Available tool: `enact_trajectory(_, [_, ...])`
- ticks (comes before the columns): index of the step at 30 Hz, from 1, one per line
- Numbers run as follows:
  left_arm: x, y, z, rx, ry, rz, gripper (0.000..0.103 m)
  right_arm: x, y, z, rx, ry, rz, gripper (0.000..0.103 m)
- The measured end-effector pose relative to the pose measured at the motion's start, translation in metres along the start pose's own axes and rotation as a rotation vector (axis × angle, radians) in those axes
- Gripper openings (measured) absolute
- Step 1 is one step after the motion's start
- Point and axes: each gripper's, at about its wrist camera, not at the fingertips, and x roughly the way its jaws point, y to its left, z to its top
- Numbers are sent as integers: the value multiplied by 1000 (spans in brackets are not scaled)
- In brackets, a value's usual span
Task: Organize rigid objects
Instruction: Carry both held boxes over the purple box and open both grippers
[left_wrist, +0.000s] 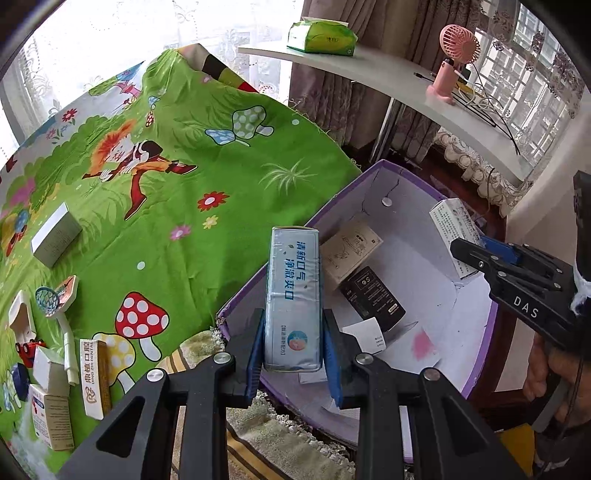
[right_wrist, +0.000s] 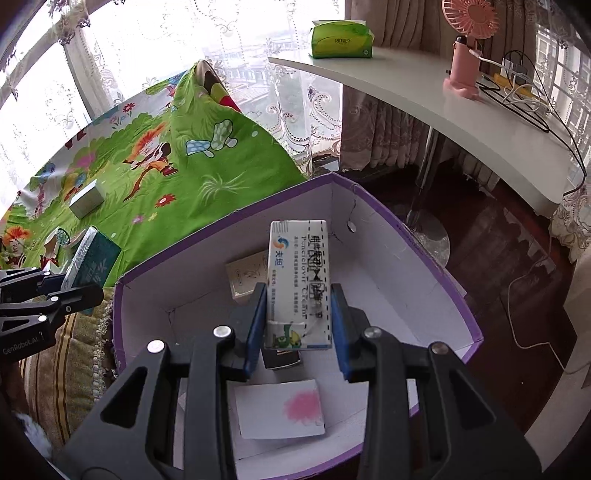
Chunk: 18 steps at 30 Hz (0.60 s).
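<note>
In the right wrist view, the black box (right_wrist: 280, 359) in the purple-rimmed box (right_wrist: 373, 206) lies mostly hidden behind the held cream carton (right_wrist: 299, 284), and the beige box (right_wrist: 245, 275) is partly covered by it too. The left gripper (right_wrist: 79, 291) is cut off by the picture's left edge. In the left wrist view, the small boxes (left_wrist: 55, 410) at the lower left are crowded and warped, their print too small to read. The hand (left_wrist: 554, 373) on the right gripper (left_wrist: 469, 251) is cut off at the right edge.

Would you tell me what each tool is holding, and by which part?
Left tool: silver-blue box, gripped at its near end. Right tool: white cream box, likewise.
</note>
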Motion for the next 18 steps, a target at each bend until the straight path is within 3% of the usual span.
enact_trajectory(4, [9, -7, 8, 15, 1, -24, 31, 4, -7, -1, 9, 3, -5, 37])
enact_trajectory(8, [20, -10, 10, 21, 25, -1, 38, 6, -12, 0, 17, 3, -7, 37])
enact_trajectory(18, [1, 17, 2, -65, -3, -3, 44, 16, -16, -1, 17, 17, -8, 37])
